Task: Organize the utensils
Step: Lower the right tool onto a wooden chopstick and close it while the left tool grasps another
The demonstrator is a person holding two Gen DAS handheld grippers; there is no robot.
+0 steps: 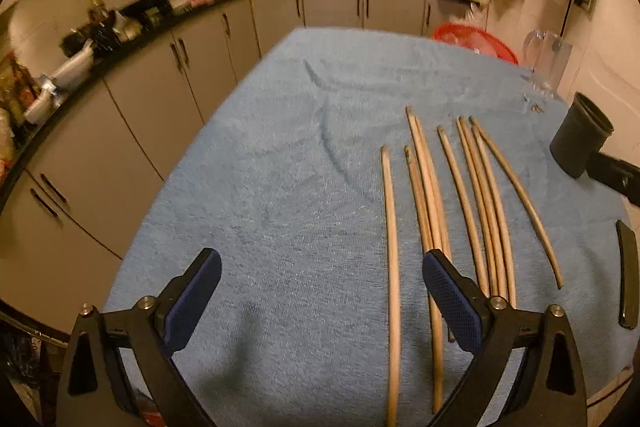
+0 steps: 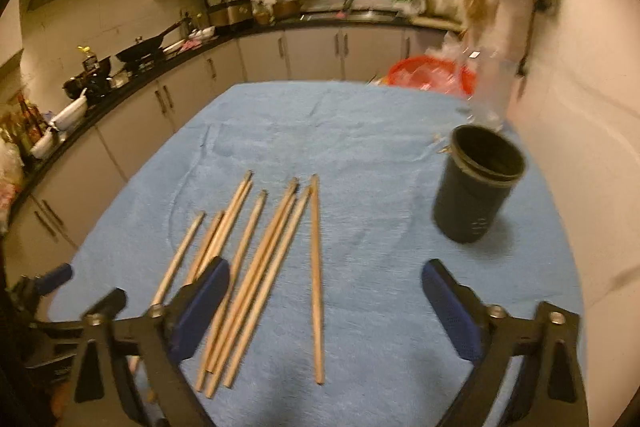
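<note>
Kitchen table under a blue towel (image 1: 280,187), seen along both hand-held grippers at the start of a pick. Wooden chopsticks (image 1: 460,195) lie loose and roughly parallel on the towel, tips toward 12 o'clock; several overlap or touch, so an exact count is uncertain. In the right wrist view the same chopsticks (image 2: 256,267) fan from 6 toward 12 o'clock, left of centre, and a dark cylindrical holder (image 2: 476,183) stands upright and apparently empty at 2 o'clock, well apart from them. A red basket (image 2: 432,73) sits beyond the table's far edge at 1 o'clock.

The left gripper (image 1: 320,307) is spread wide, nothing pinched: the leftmost chopstick (image 1: 390,267) runs between its fingers, nearer the right one, untouched by either pad as far as can be seen. The right gripper (image 2: 326,311) is likewise spread and empty; the rightmost chopstick (image 2: 317,287) lies in its gap, while its left finger overlaps the main bundle in the view.

Judged step: approach and alignment for a first grasp; no chopstick is yet in the holder. The next move calls for lowering one gripper until its pads straddle a single stick, closing across the shaft without catching a neighbour, then lifting, turning it upright, and dropping it into the holder at 2 o'clock.
</note>
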